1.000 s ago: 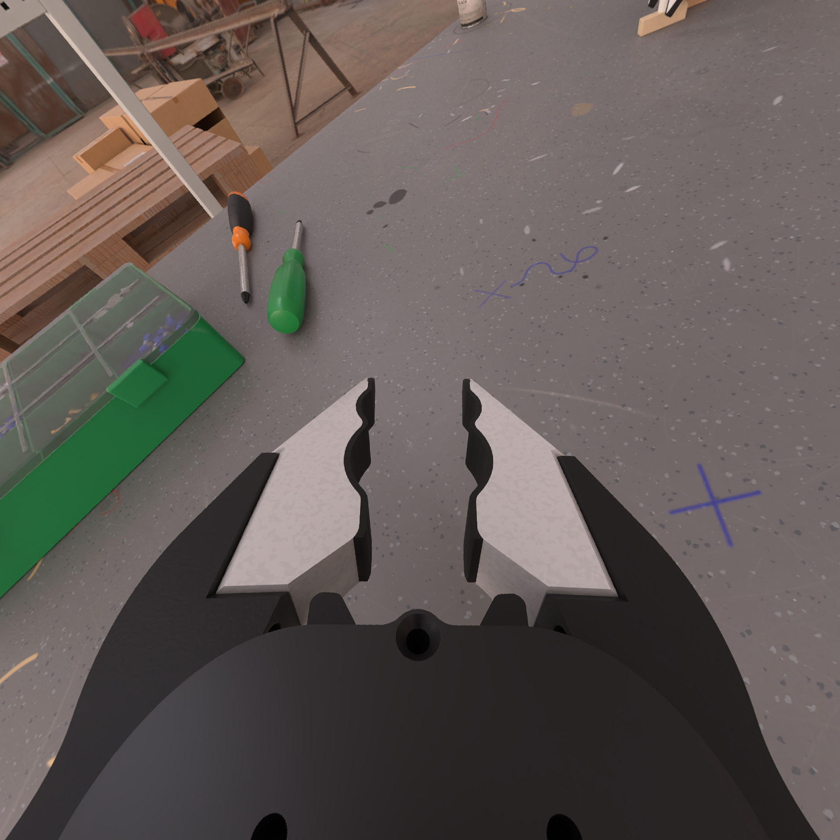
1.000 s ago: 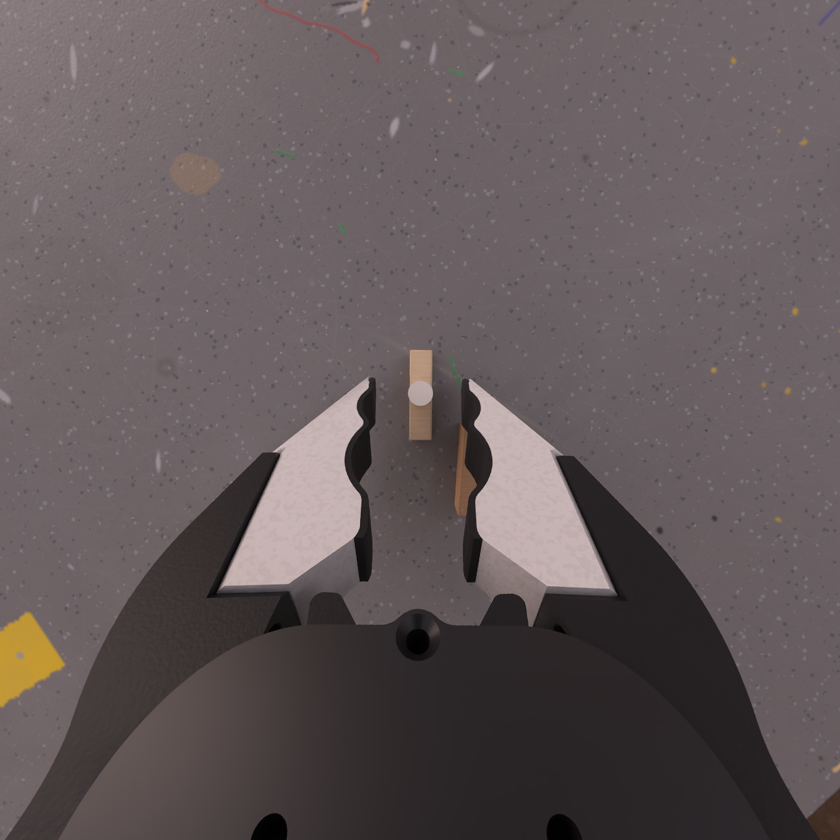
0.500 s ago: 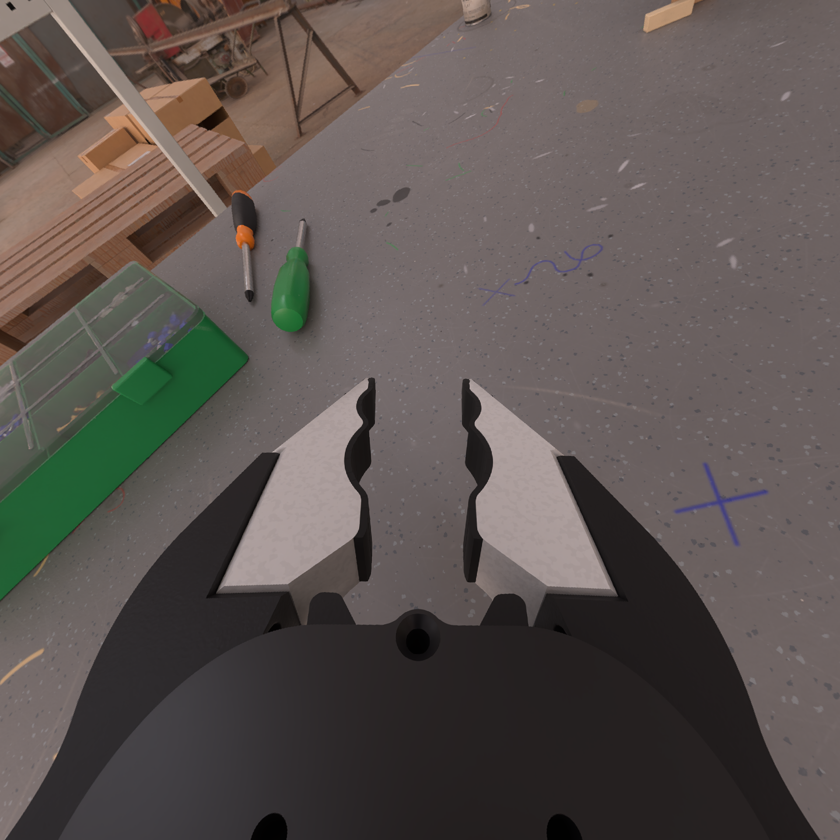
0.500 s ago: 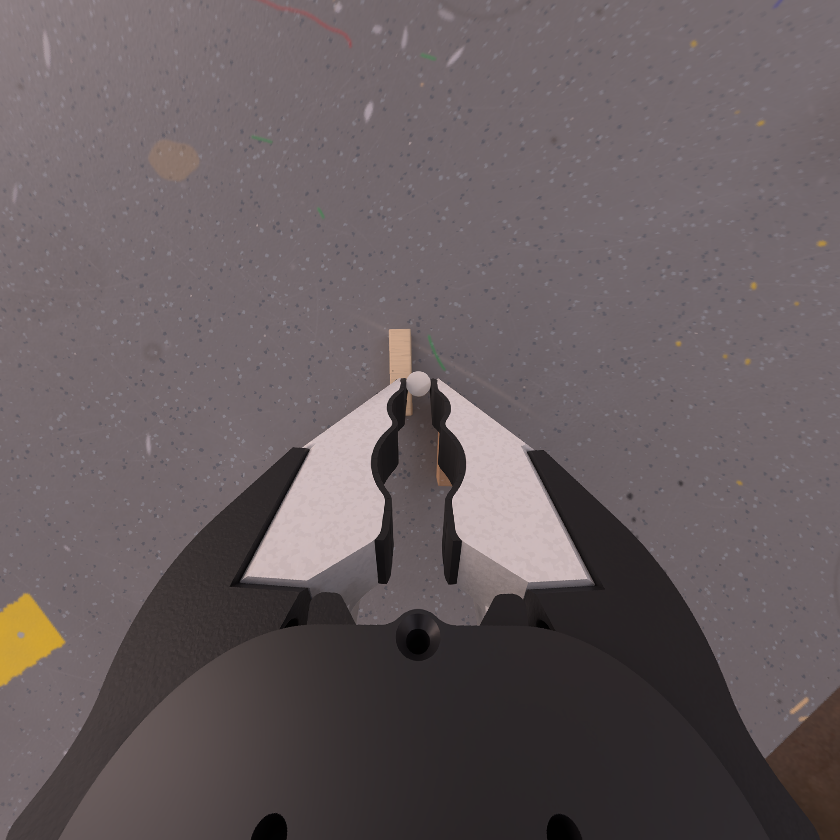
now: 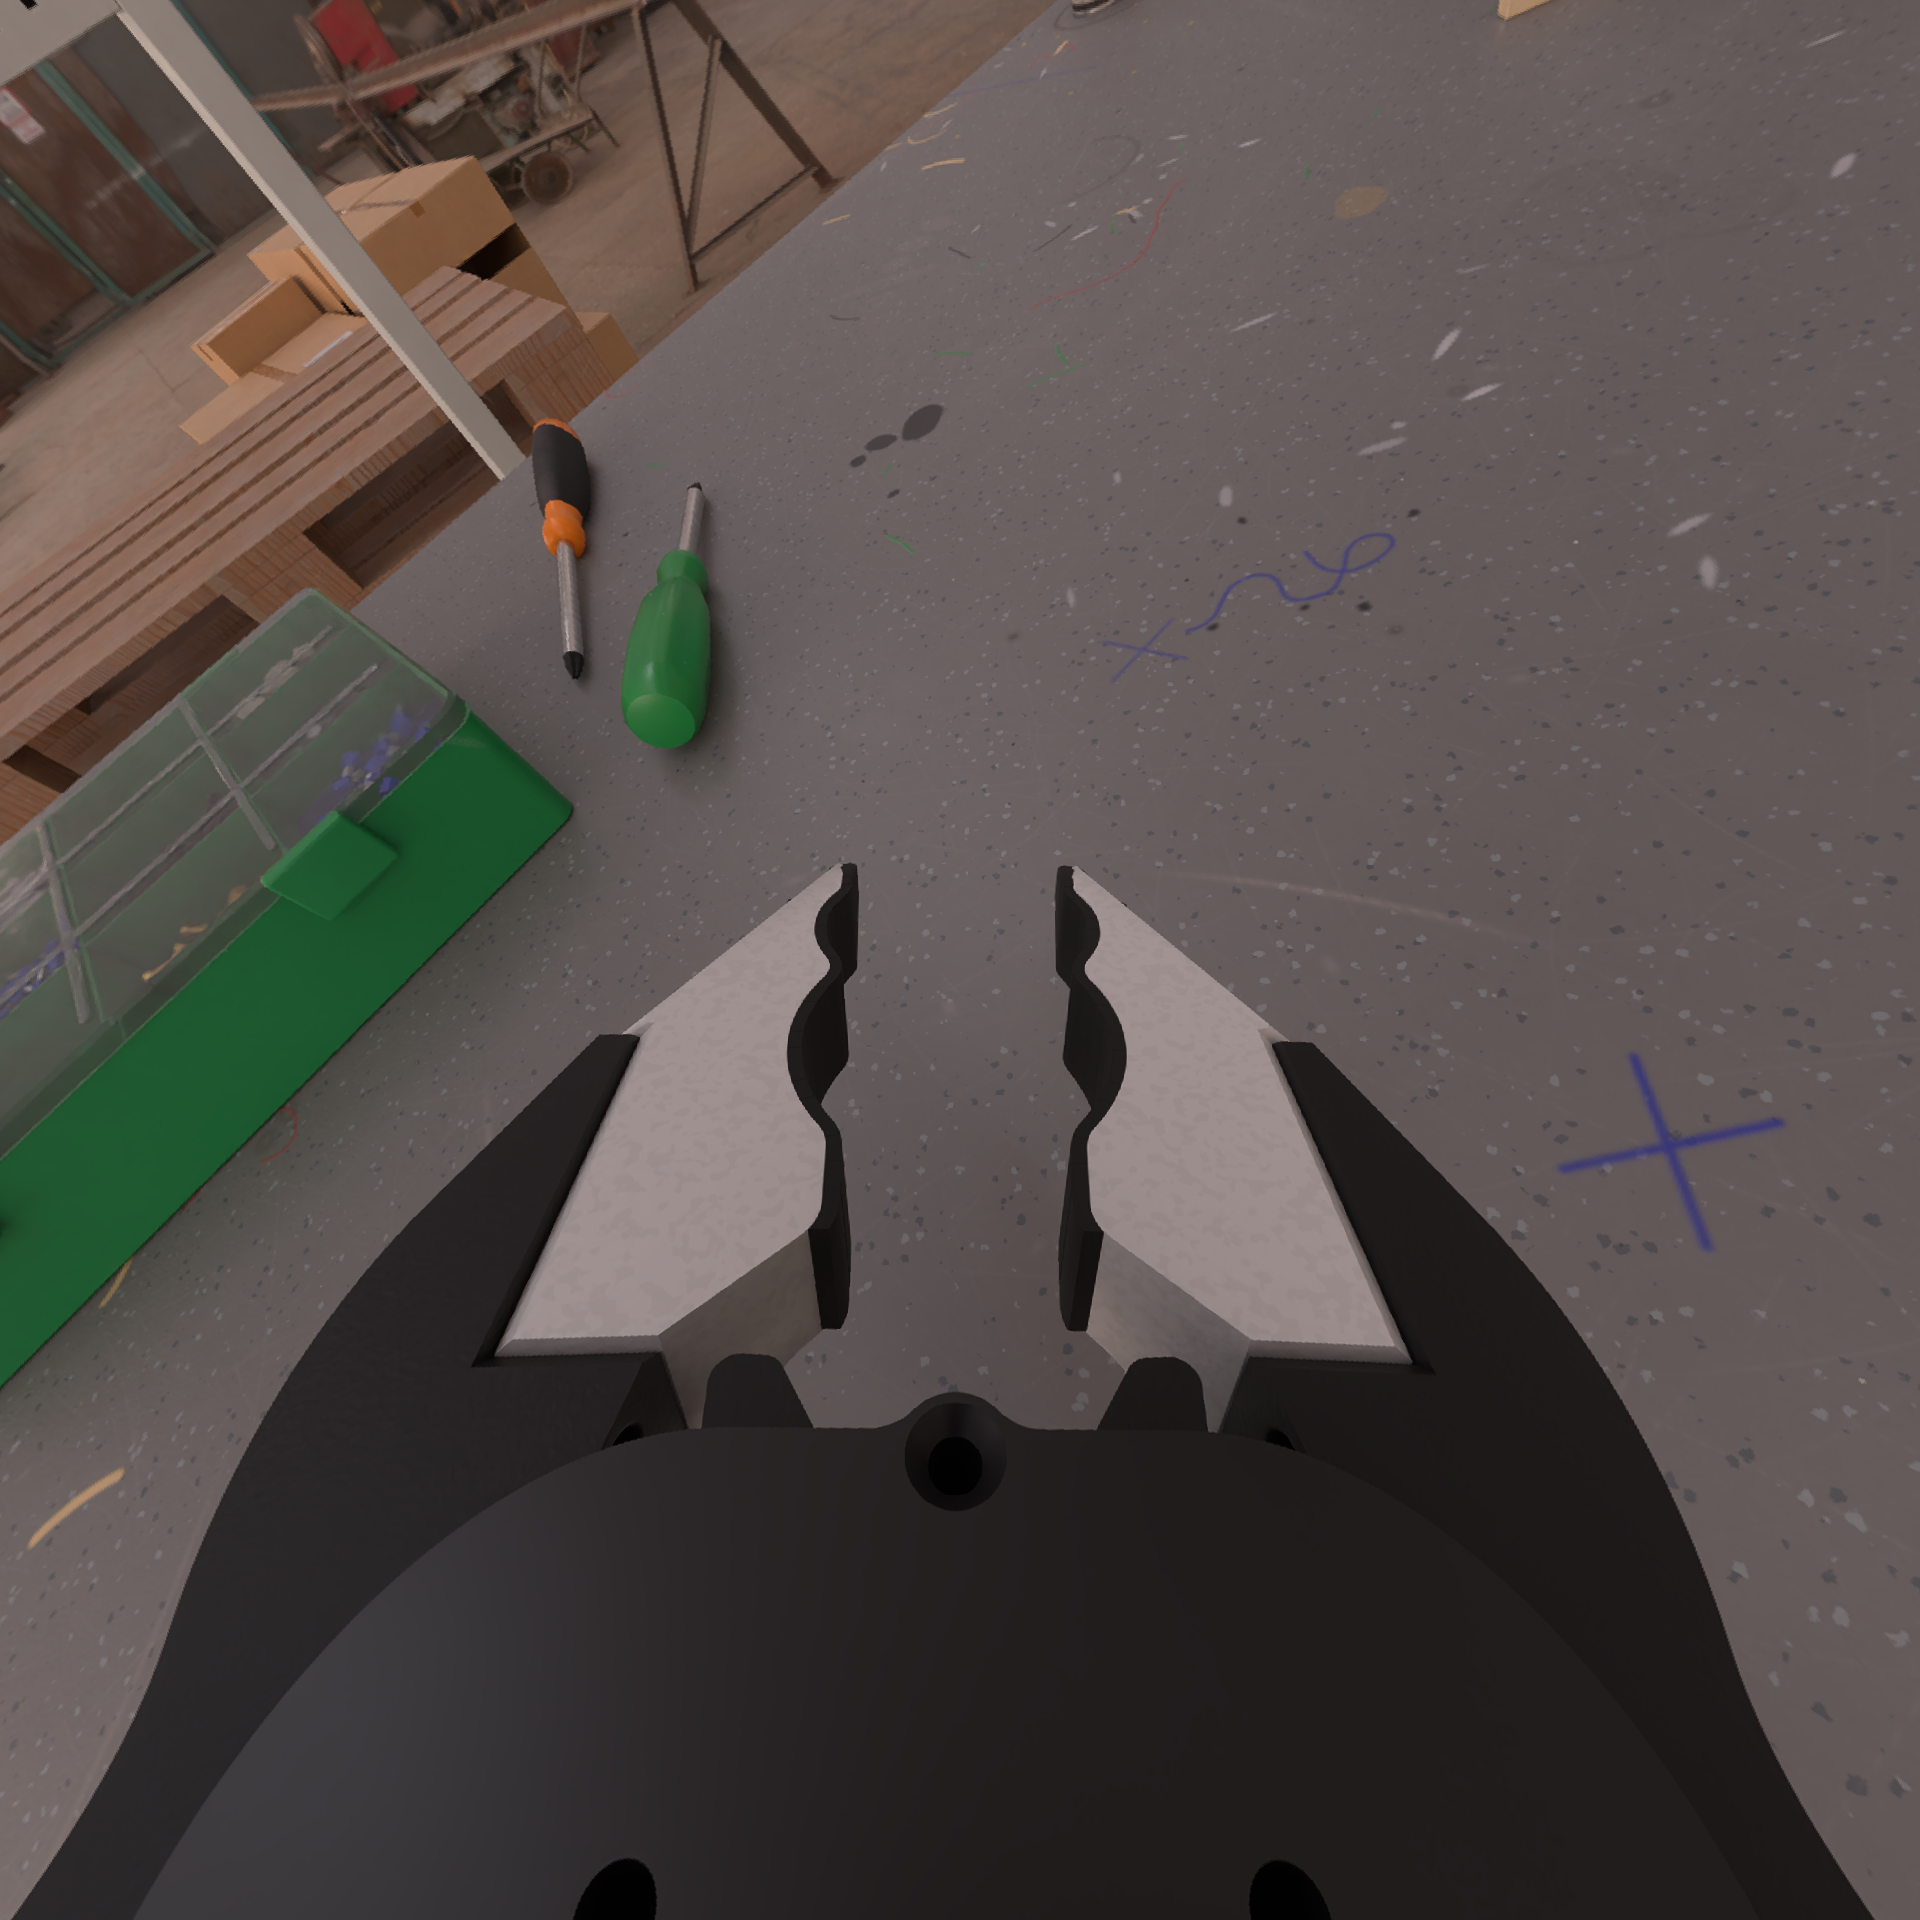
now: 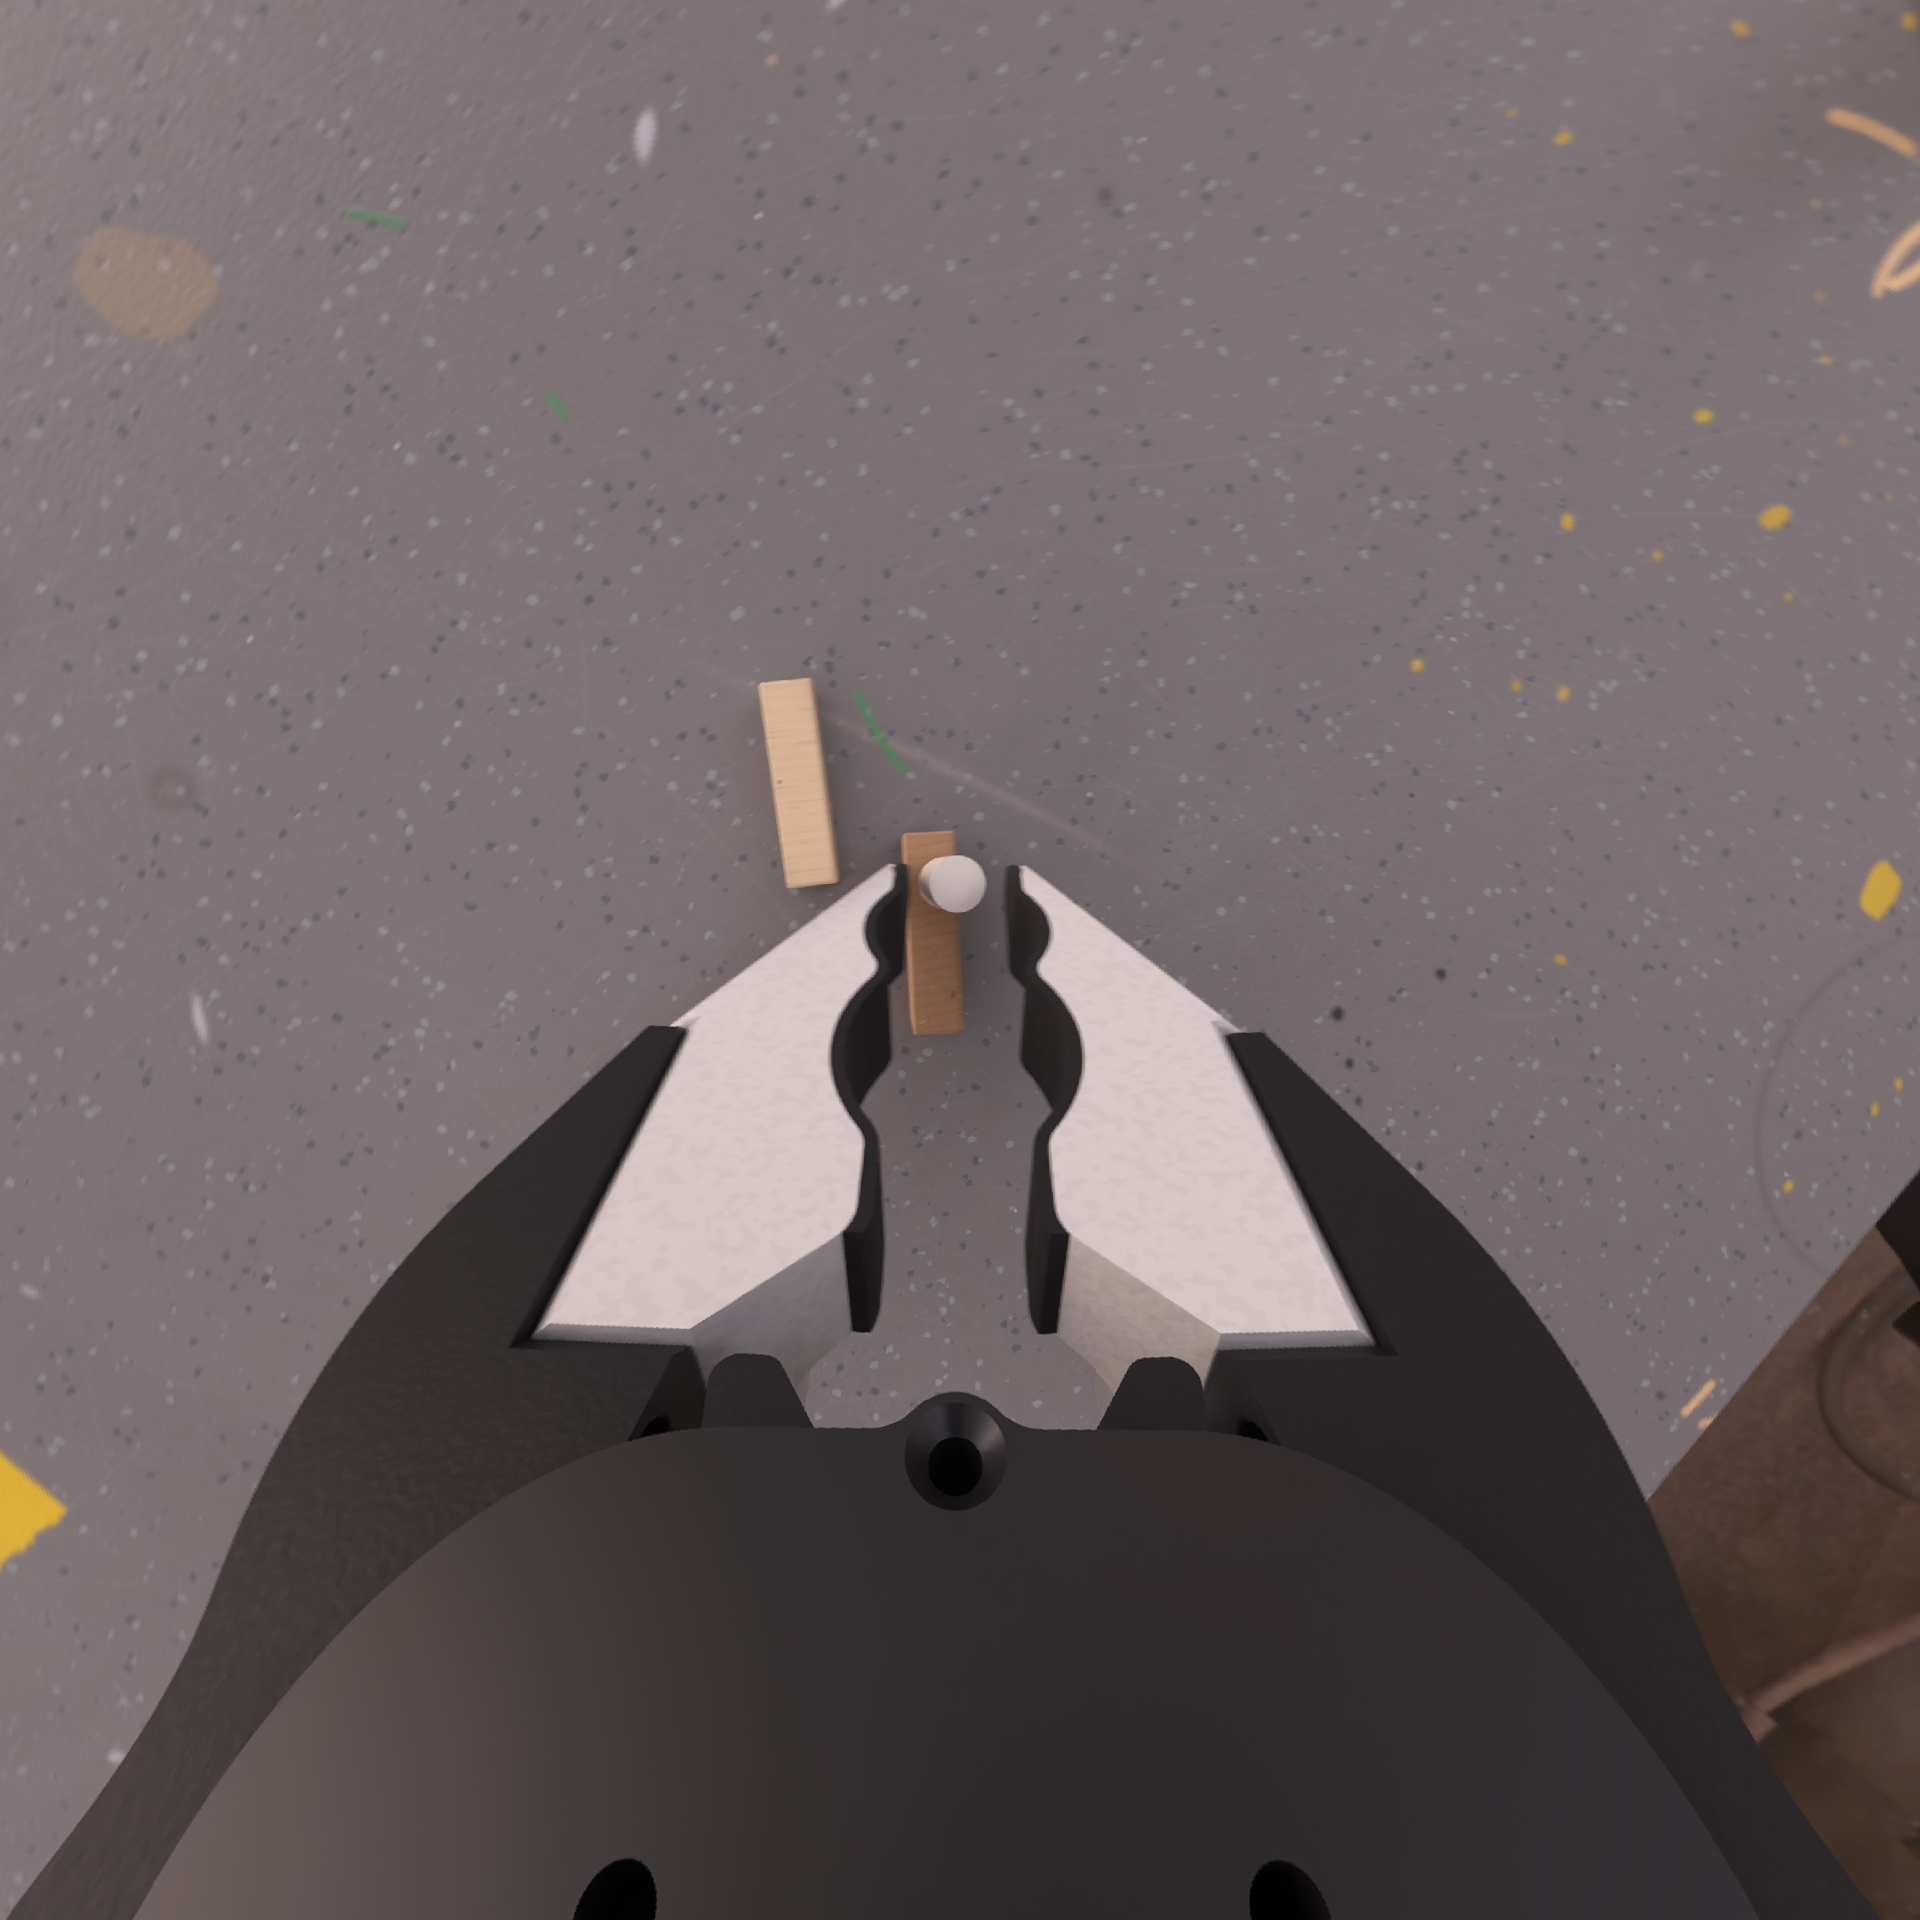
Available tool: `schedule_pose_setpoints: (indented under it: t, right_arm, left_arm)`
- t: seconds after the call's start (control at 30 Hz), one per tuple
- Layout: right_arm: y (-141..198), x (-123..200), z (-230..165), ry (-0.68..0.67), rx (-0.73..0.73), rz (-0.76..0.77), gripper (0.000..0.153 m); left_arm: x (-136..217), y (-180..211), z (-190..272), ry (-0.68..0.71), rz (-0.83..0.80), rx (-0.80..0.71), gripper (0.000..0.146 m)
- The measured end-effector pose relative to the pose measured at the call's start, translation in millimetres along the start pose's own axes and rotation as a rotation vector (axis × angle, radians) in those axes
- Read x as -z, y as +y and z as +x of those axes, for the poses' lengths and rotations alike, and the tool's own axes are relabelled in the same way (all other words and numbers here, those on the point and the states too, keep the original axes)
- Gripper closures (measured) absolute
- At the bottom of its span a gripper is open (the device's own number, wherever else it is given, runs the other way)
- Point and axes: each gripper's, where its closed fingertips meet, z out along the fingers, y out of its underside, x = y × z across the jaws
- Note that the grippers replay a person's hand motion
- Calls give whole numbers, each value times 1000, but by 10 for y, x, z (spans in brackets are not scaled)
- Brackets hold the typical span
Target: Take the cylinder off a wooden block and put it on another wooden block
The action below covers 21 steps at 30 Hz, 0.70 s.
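Note:
In the right wrist view a small white cylinder (image 6: pixel 952 883) stands on the far end of a darker wooden block (image 6: pixel 933 977) on the grey table. My right gripper (image 6: pixel 954 873) is open. Its fingertips flank the cylinder with a small gap on each side. A lighter wooden block (image 6: pixel 798 781) lies bare just to the upper left. My left gripper (image 5: pixel 956 873) is open and empty above bare table, far from the blocks.
In the left wrist view a green parts box with a clear lid (image 5: pixel 208 987) and two screwdrivers, one orange-black (image 5: pixel 561 520) and one green (image 5: pixel 670 665), lie near the table's left edge. In the right wrist view the table edge (image 6: pixel 1704 1475) runs at the lower right.
My right gripper shut on the cylinder over the lighter block, carried it to the darker block and opened, leaving it there. The left gripper barely moved.

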Motion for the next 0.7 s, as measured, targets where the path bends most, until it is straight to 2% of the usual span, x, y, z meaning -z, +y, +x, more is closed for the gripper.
schedule_pose_setpoints:
  t: [0.07,0.1,0.43,0.7]
  right_arm:
    - [-17,11,50,20,-25,21,119]
    - [-26,22,63,23,-28,32,117]
    - [-42,188,201,86,-71,90,114]
    - [12,328,443,172,-153,70,114]
  left_arm:
    - [-4,4,-1,-2,-4,-2,108]
    - [-6,7,0,-3,-6,-2,108]
    - [14,-14,-30,-7,12,19,108]
    - [33,-29,-39,-2,27,30,108]
